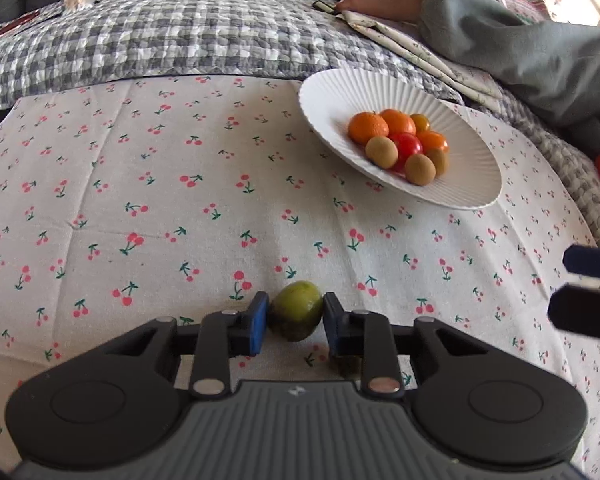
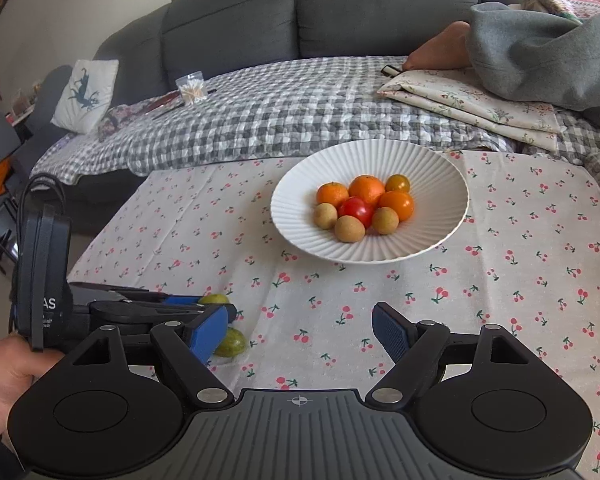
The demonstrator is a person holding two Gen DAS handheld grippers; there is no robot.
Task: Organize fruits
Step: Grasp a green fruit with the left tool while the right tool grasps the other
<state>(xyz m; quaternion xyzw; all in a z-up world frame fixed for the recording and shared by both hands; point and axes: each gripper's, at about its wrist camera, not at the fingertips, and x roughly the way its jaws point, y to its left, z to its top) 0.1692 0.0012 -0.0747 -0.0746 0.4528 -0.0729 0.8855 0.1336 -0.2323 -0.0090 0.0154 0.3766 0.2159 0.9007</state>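
Observation:
A green fruit [image 1: 296, 317] sits on the cherry-print cloth [image 1: 180, 220], and my left gripper [image 1: 296, 309] is shut on it with a blue pad pressed to each side. The right wrist view shows that gripper [image 2: 204, 305] from the side, the fruit [image 2: 214, 299] at its tips. A second green fruit [image 2: 231, 343] lies just behind my right gripper's left pad [image 2: 208, 334]. My right gripper [image 2: 300, 334] stands open with only cloth between its fingers. A white ribbed plate [image 2: 372, 256] farther back holds oranges, a red tomato and small brown fruits.
Behind the cloth lies a grey checked quilt [image 2: 300, 112] before a dark sofa [image 2: 380, 8]. A person's foot [image 2: 440, 50], a grey trouser leg [image 2: 548, 56] and folded floral fabric [image 2: 472, 108] rest at the back right. A clear jar of sticks [image 2: 192, 87] stands back left.

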